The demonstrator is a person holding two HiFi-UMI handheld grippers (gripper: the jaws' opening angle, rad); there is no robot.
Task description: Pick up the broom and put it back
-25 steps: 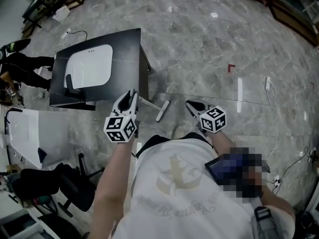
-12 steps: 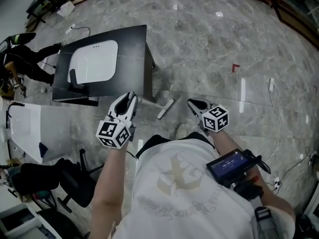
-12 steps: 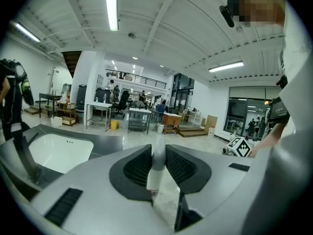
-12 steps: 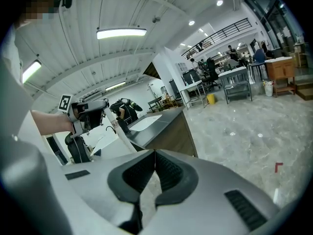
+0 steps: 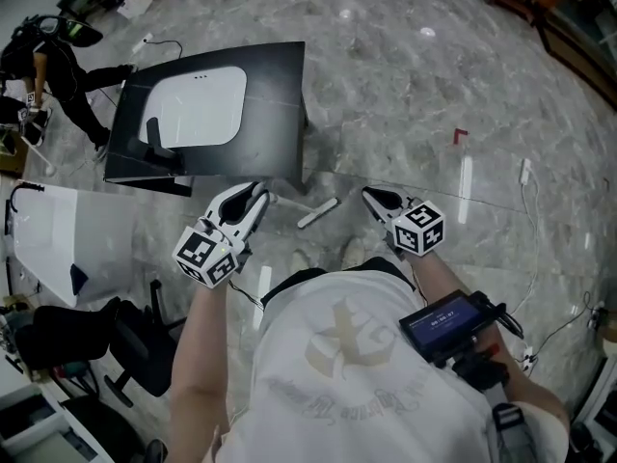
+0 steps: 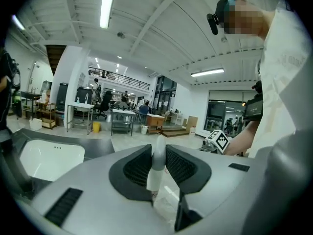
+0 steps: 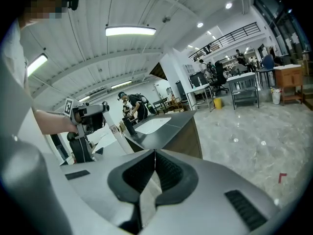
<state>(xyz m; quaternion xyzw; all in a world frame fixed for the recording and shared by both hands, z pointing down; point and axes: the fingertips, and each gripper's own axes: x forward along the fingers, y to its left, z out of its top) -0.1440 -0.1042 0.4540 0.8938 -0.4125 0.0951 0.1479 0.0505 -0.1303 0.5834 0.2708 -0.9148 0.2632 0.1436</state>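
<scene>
The broom shows as a thin white handle [image 5: 318,212] slanting down from my left gripper [image 5: 258,193] towards the marble floor in front of my feet. In the left gripper view the white handle [image 6: 156,168] stands upright between the dark pads, and my left gripper [image 6: 157,153] is shut on it. My right gripper [image 5: 369,196] hangs apart to the right with nothing in it. Its jaws [image 7: 154,155] meet in a closed line. The right gripper view shows the left gripper [image 7: 90,114] with the handle running down from it. The broom's head is hidden.
A black table [image 5: 280,85] with a white inset basin stands just ahead on the left. A white tub [image 5: 48,239] and a black chair [image 5: 87,340] lie at my left. A person [image 5: 48,56] stands at the far left. Cables [image 5: 525,177] run along the floor at right.
My left gripper has swung leftward and turned, keeping the handle in its jaws. My right gripper has shifted a little. The table now sits higher and more central in the head view.
</scene>
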